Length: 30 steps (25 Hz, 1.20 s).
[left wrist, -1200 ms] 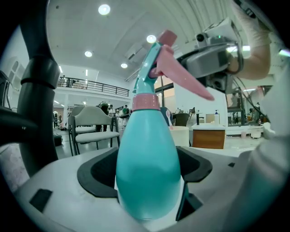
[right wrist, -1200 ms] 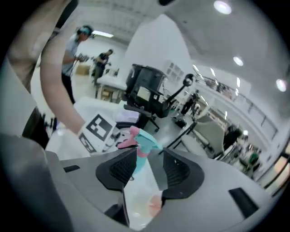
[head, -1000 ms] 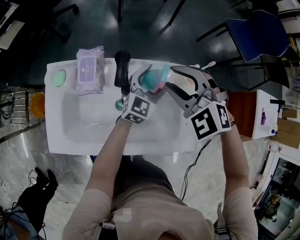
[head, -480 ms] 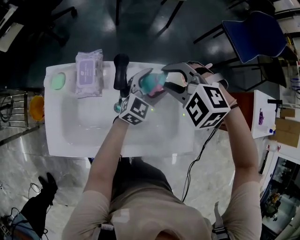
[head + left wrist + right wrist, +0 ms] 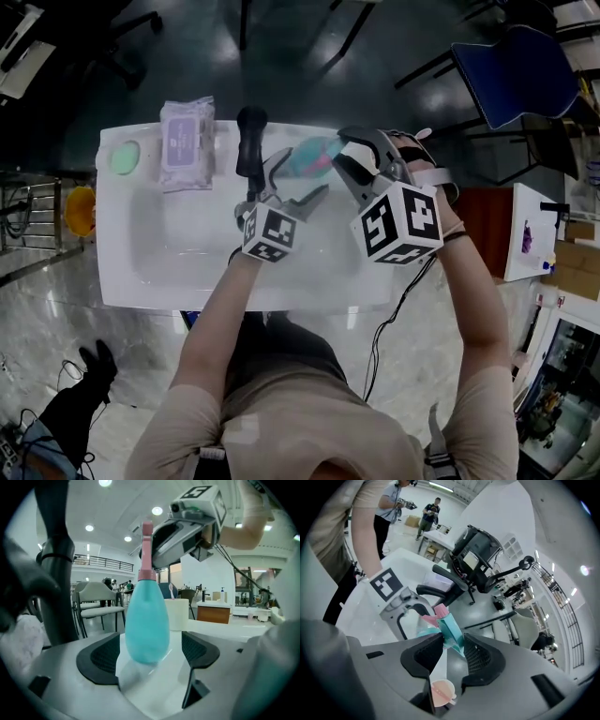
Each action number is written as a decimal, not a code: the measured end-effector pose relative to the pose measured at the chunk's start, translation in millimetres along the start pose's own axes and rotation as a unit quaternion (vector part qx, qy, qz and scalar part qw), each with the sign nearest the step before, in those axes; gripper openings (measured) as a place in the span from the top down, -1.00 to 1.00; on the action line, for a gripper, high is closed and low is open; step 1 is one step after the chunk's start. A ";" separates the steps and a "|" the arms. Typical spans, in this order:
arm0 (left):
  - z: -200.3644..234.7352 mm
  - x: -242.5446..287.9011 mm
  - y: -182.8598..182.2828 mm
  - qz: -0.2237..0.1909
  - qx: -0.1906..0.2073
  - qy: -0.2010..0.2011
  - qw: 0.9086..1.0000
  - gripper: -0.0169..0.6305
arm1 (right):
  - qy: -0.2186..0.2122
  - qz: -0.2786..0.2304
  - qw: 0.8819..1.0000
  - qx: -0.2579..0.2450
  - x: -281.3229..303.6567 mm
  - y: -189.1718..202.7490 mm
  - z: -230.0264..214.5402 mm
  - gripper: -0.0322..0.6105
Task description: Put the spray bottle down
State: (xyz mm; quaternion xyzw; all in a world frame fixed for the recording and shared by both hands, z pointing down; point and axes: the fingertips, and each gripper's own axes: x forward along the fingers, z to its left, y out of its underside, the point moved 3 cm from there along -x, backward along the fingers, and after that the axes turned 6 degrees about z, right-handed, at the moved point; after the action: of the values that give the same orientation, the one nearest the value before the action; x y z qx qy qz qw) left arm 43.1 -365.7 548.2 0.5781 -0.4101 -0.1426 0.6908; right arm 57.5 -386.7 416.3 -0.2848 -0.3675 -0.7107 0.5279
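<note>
A teal spray bottle (image 5: 309, 157) with a pink neck stands upright on the back rim of the white sink (image 5: 141, 281), just right of the faucet. My right gripper (image 5: 349, 157) reaches down over it. In the right gripper view its jaws (image 5: 453, 641) have just been closing and the pads sit against the bottle's teal trigger head (image 5: 451, 627). My left gripper (image 5: 307, 171) hangs over the basin, a little in front of the bottle. In the left gripper view the bottle body (image 5: 146, 625) stands past the open jaws (image 5: 150, 641), untouched.
A black faucet (image 5: 249, 141) rises just left of the bottle. A pack of wipes (image 5: 186, 142) and a green soap (image 5: 124, 157) lie on the rim's back left. A white cup (image 5: 180, 613) stands behind the bottle. A blue chair (image 5: 516, 70) is beyond the sink.
My left gripper has let go of the bottle and drawn back towards me and down. The right gripper has swung in over the bottle's head.
</note>
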 end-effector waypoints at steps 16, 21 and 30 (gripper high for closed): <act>-38.1 -29.9 30.8 0.055 0.015 0.024 0.998 -0.27 | 0.062 0.037 0.988 0.135 7.7 7.2 -11.7 0.44; -41.2 -43.6 37.3 0.063 0.009 0.029 0.998 -0.27 | 0.072 0.035 0.983 0.163 8.0 9.3 -12.6 0.44; -40.8 -62.0 36.4 0.081 -0.010 0.033 0.996 -0.26 | 0.113 0.041 0.973 0.198 10.9 4.7 -12.9 0.44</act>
State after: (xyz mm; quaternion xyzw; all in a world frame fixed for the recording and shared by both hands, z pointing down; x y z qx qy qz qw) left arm 24.2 -285.7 556.9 0.5405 -0.4314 -0.0709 0.7188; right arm 58.7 -404.0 418.6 -0.1072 -0.4272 -0.6290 0.6406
